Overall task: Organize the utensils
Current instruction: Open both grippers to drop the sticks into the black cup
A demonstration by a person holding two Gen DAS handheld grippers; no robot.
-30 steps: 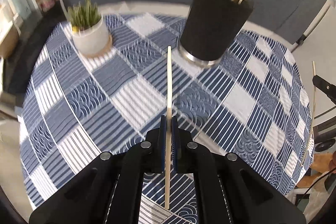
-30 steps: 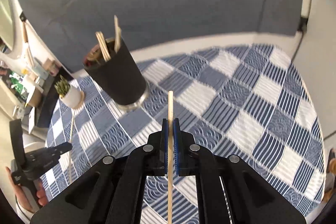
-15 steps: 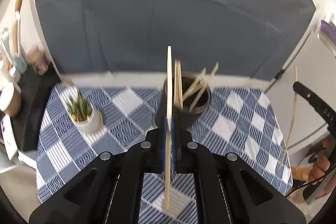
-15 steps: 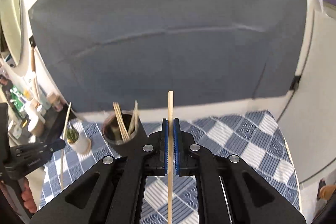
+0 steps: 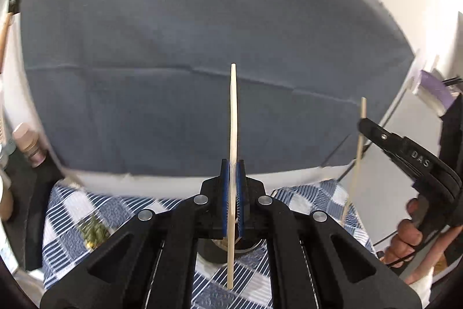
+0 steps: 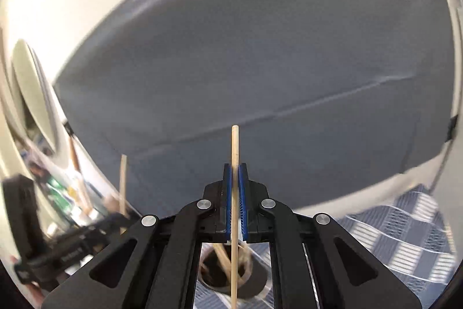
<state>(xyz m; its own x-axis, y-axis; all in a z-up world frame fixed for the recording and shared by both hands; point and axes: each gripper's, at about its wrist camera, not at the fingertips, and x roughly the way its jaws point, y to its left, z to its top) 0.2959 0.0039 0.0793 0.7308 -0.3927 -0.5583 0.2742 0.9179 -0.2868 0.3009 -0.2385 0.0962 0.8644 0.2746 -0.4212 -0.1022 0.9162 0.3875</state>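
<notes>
Both tongs stand over the dark cylindrical utensil holder (image 6: 231,275) on the blue-and-white checked surface (image 6: 405,239), the left tongs (image 5: 232,164) clamped on a flat pale wooden chopstick (image 5: 233,112), the right tongs (image 6: 235,167) pinching a round pale wooden chopstick (image 6: 235,146). Each stick stands near vertical, its lower end above the holder's mouth. A clean drop likely means centring each tip between the sticks already inside, lowering straight, then easing the grip apart.

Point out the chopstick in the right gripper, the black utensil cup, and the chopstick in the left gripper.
Right-hand chopstick (image 6: 235,146): right wrist view, shaft above the jaws.
Black utensil cup (image 6: 254,284): right wrist view, right outer wall.
Left-hand chopstick (image 5: 233,112): left wrist view, shaft above the jaws.
</notes>
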